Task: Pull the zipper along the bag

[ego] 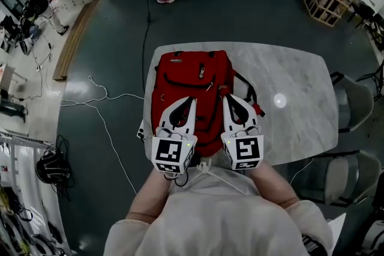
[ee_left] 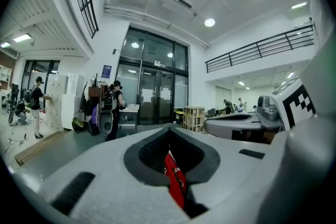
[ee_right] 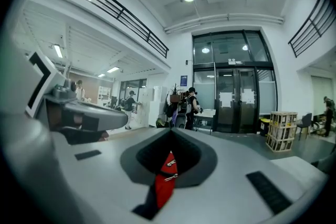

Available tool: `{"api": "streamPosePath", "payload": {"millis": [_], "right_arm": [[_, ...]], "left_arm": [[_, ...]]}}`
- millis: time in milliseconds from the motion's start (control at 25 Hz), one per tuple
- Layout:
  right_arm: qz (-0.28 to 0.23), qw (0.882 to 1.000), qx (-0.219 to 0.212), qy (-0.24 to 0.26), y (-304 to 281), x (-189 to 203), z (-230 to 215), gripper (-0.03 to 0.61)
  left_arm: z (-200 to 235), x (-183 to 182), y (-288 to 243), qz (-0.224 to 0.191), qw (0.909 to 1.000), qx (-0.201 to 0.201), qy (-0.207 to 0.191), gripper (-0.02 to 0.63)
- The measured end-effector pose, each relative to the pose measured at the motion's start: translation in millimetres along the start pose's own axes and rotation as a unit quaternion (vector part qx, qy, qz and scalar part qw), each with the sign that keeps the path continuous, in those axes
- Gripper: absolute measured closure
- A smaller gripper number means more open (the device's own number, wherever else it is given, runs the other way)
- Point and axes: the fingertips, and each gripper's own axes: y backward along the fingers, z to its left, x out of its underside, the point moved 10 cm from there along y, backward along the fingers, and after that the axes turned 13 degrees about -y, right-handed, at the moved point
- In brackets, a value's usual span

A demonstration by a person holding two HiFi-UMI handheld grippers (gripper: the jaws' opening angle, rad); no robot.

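**Two grippers poised over a red backpack on the tabletop**

The red backpack (ego: 191, 82) lies flat on the marble tabletop (ego: 291, 108), front panel up and top end away from the person, which puts its dark zipper lines (ego: 187, 78) across the line of reach. The left gripper (ego: 191, 101) and right gripper (ego: 227, 99) hang side by side over the bag's near half, level and pointing forward. From that stance, probably, one could steady the cloth while the other draws a slider.

In each gripper view the fingers (ee_left: 220, 136) meet at their tips and clamp nothing. The red showing through the hollow behind the tips (ee_right: 166, 182) is the bag below (small metal pulls glint on it).

How far any zipper is run cannot be read. The pose suits both grippers about to descend and grippers lifted clear after a pull.
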Motion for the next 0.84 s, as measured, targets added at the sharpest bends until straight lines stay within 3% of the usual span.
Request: {"api": "streamPosePath", "payload": {"millis": [360, 840], "right_arm": [[-0.023, 1.000, 0.000, -0.015, 1, 4, -3, 0.552], [0.003, 1.000, -0.004, -0.028, -5, 17, 1, 0.552]], "left_arm": [[-7, 3, -3, -0.004, 0.9997, 0.014, 0.019, 0.594], [-9, 11, -10, -0.002, 0.9990, 0.028, 0.034, 0.594]]}}
